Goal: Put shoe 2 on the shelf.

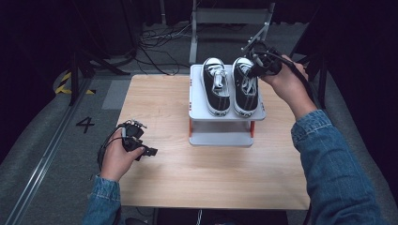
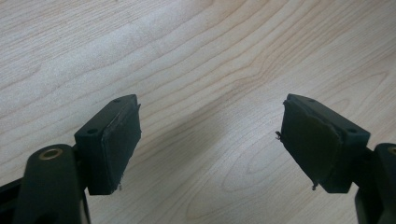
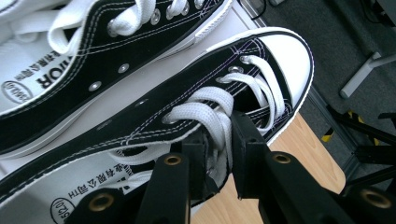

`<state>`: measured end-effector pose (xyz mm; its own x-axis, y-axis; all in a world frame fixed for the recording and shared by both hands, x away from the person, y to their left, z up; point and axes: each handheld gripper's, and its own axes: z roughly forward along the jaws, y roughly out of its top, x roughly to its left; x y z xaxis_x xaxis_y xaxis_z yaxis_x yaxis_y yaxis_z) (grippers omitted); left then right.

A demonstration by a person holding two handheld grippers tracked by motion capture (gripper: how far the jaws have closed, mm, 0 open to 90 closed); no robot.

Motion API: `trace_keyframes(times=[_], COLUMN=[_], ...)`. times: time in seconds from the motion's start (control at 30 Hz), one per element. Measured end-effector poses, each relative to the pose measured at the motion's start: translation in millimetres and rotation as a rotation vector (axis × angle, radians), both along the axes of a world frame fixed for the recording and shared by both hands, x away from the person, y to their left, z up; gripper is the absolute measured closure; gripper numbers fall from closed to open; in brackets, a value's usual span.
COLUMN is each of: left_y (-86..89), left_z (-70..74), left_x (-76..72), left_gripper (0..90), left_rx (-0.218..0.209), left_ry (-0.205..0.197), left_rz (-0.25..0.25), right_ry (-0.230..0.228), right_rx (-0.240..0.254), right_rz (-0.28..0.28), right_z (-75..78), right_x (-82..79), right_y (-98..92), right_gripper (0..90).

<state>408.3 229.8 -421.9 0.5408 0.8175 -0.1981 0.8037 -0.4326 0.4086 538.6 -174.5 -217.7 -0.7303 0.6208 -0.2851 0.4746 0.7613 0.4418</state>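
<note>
1. Left gripper (image 1: pixel 149 151) low over the table (image 1: pixel 164 178), jaws wide apart, nothing between.
2. Right gripper (image 3: pixel 218 140) clamped on the right shoe's (image 1: pixel 245 86) side by the laces.
3. Both shoes sit on the small rack (image 1: pixel 225 136), left shoe (image 1: pixel 216 86) untouched.

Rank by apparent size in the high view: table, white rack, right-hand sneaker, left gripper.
1. table
2. white rack
3. right-hand sneaker
4. left gripper, though it sits nearer the camera, so its real size may be smaller.

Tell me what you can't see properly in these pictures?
- Right gripper's fingers, high view: too small to read their grip on the right black-and-white canvas sneaker.
- That sneaker's heel, right gripper view: cut off by the edge.
- Grey shoe rack's lower shelf, high view: mostly hidden by the top shelf.
</note>
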Motion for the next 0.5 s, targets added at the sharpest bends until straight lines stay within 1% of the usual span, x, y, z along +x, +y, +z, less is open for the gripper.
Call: trace_keyframes(times=[0.1, 0.13, 0.2, 0.33, 0.43, 0.47, 0.5], left_y=[1.6, 1.6, 1.4, -0.4, -1.5, -1.3, -1.0], left_z=[-0.9, -0.9, -1.6, -2.4, -3.3, -3.5, -3.5], left_x=[0.7, 0.7, 1.0, 1.1, 1.3, 1.2, 0.6], left_gripper=[21.1, 21.1, 21.1, 21.1, 21.1, 21.1, 21.1], left_rx=[0.005, 0.005, 0.007, 0.004, 0.007, 0.01, 0.01], left_ry=[0.002, 0.002, 0.001, 0.007, 0.01, 0.009, 0.01], left_rz=[-0.001, -0.001, -0.003, -0.007, -0.003, -0.009, -0.012], right_ry=[-0.009, -0.009, 0.007, 0.006, 0.003, 0.001, -0.003], right_rx=[-0.033, -0.033, -0.035, -0.029, -0.017, -0.016, -0.026], right_rz=[0.02, 0.02, 0.043, 0.041, 0.02, 0.015, 0.019], right_z=[-5.4, -5.4, -9.2, -9.8, -11.2, -11.6, -12.3], right_x=[2.7, 2.7, 3.6, 2.9, 4.0, 3.6, 1.6], right_y=[6.6, 6.6, 13.0, 17.6, 17.6, 18.1, 19.3], right_gripper=[78.5, 78.5, 78.5, 78.4, 78.3, 78.1, 77.4])
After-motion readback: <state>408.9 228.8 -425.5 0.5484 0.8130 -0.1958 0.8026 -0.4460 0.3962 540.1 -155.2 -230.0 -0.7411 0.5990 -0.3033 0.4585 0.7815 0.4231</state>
